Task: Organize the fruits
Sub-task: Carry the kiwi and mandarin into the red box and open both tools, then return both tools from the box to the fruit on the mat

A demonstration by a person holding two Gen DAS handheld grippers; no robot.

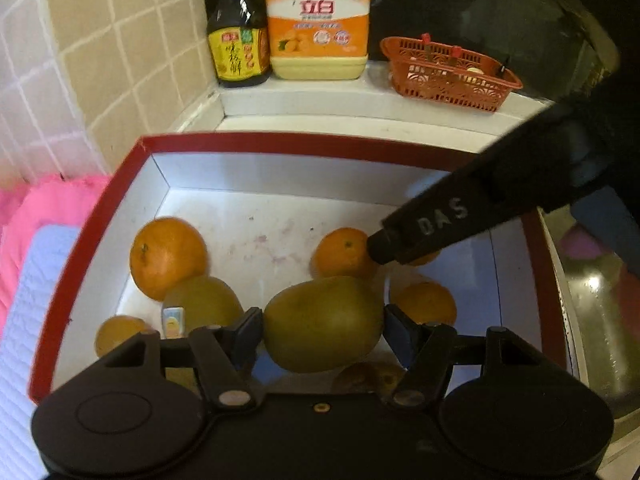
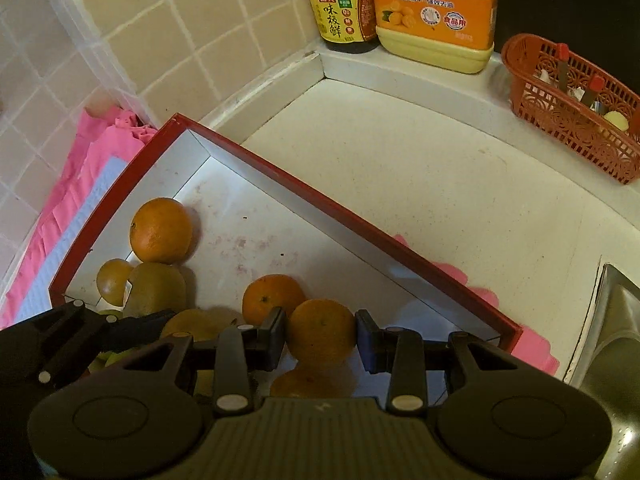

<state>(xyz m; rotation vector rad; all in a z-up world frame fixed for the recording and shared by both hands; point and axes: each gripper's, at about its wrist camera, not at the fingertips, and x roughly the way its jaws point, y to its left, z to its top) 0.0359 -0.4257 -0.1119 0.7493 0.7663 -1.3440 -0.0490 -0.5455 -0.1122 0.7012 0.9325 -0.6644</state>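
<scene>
Right wrist: white countertop (image 2: pixel 400 184) meets beige tiled wall (image 2: pixel 160 40).

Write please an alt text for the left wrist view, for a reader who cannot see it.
The left gripper holds a green-brown fruit between its pads over a red-rimmed box containing several oranges. The right gripper's finger reaches in beside a small orange.

The left gripper (image 1: pixel 323 330) clamps a green pear (image 1: pixel 323 323) above the red-rimmed box (image 1: pixel 304 144) of oranges (image 1: pixel 167 256).
</scene>
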